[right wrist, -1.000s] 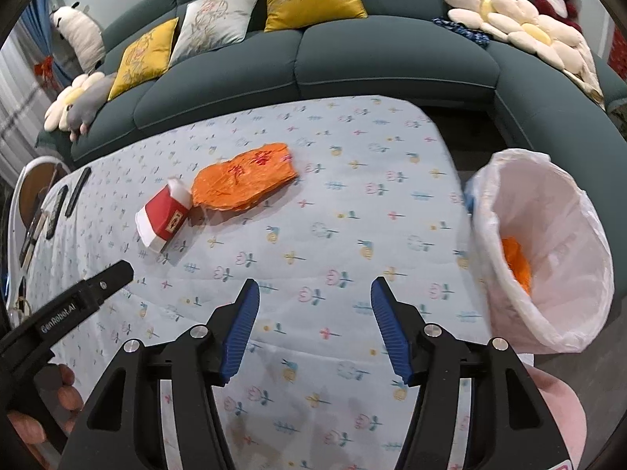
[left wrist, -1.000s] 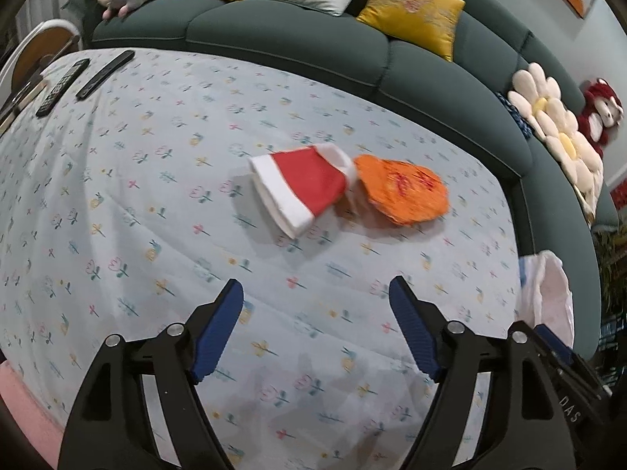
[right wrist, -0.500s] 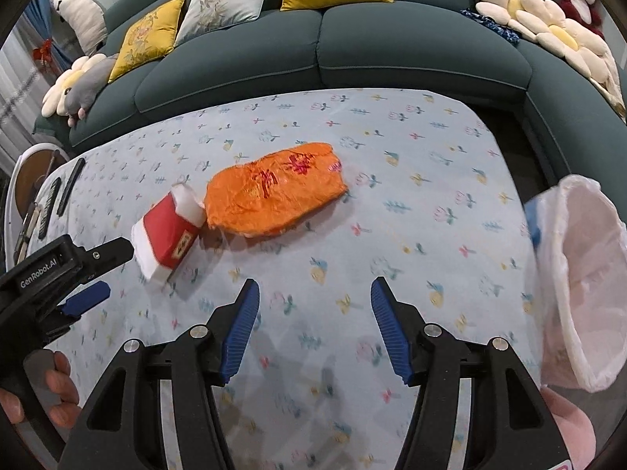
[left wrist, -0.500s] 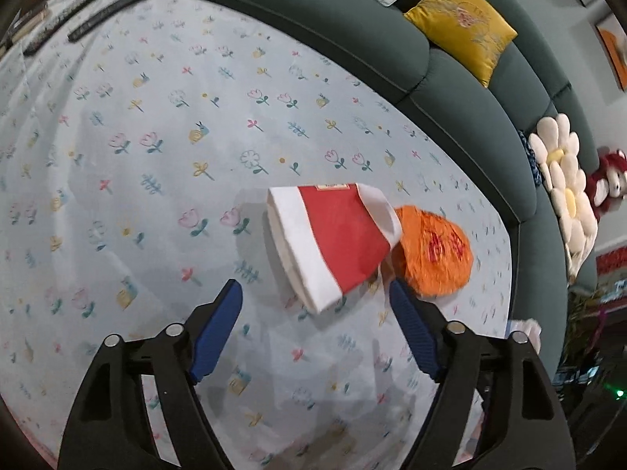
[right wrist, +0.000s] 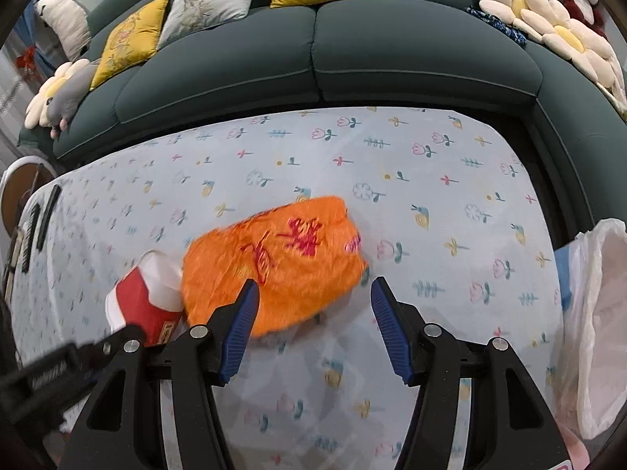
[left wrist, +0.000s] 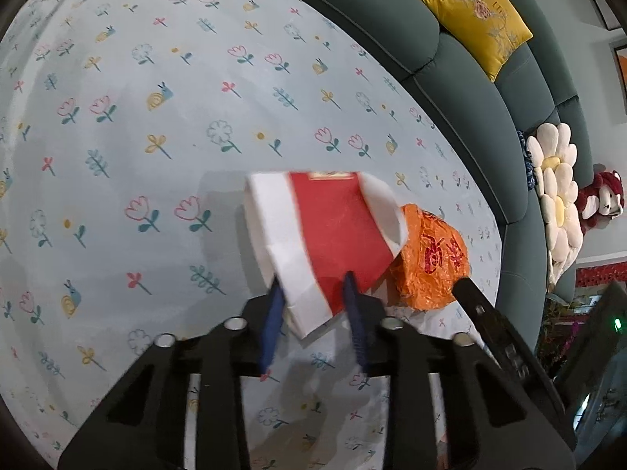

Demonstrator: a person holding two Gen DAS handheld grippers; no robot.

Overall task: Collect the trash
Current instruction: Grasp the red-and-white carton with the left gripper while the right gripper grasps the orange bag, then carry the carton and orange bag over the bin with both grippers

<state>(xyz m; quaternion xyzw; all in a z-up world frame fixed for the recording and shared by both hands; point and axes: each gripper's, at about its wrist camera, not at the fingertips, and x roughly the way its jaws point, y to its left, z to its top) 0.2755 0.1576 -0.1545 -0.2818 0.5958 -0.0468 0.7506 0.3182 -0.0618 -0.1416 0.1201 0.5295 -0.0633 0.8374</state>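
Your left tongs (left wrist: 313, 293) are clamped on the red-and-white carton (left wrist: 333, 235), which touches the orange wrapper (right wrist: 274, 258) on the tabletop (right wrist: 431, 196). Lift straight up. Right tongs (right wrist: 313, 293), spread apart at that wrapper, should close squarely.

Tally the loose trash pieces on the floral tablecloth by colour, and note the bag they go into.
Red-and-white paper carton: 1, pinched in the left tool
Orange crumpled wrapper: 1, ahead of the open right tool
White trash bag: 1
Total: 2 trash pieces, 1 bag
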